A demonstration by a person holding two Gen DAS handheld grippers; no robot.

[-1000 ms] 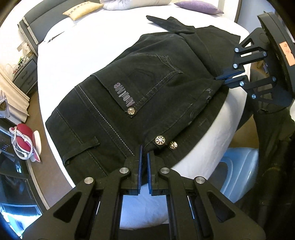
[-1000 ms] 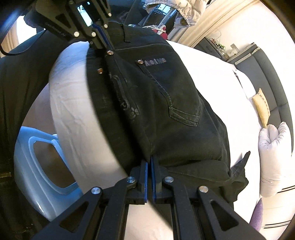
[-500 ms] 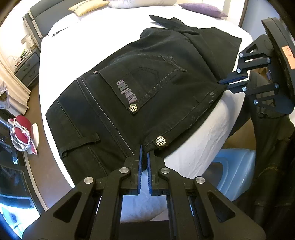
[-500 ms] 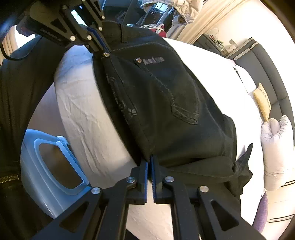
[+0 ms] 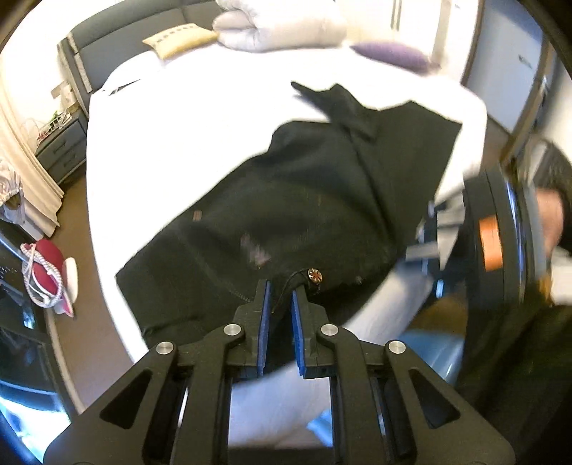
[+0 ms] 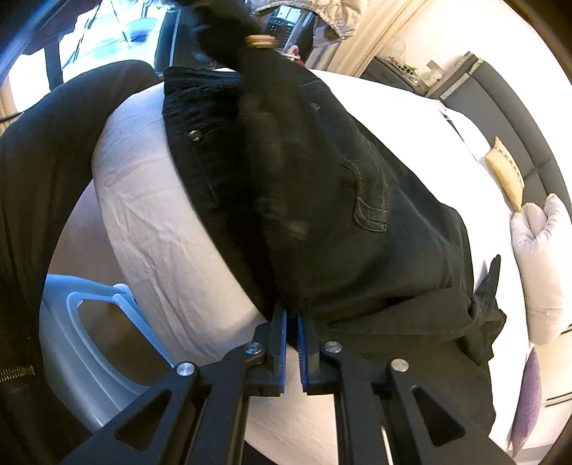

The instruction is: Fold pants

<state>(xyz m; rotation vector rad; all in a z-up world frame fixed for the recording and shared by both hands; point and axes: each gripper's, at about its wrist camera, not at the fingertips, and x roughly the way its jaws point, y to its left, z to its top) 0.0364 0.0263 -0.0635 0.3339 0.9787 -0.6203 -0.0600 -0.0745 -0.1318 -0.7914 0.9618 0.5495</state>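
Since a second ago the left claw [image 5: 280,297] has lifted away from the waistband, and its jaws are opening: a clear gap shows between the blue pads [image 5: 264,314], with only a thin fold of the dark cloth edge between them, not pressed. The right claw [image 6: 292,322] has scarcely shifted; its jaws are opening too, a narrow slit between them, and the hem of the pants [image 6: 339,214] sits at their tips, though I cannot tell whether the pads grip it. The pants lie across the near corner of the bed [image 5: 200,128], waistband toward the rounded mattress edge, part of the cloth hanging over that edge. Beyond the pants the white sheet is bare up to the pillows [image 5: 279,32] at the headboard. Below the mattress edge stands a pale blue basket [image 6: 89,343], just beside the bed, and a person's dark sleeve [image 6: 53,150] fills the left of the right wrist view.
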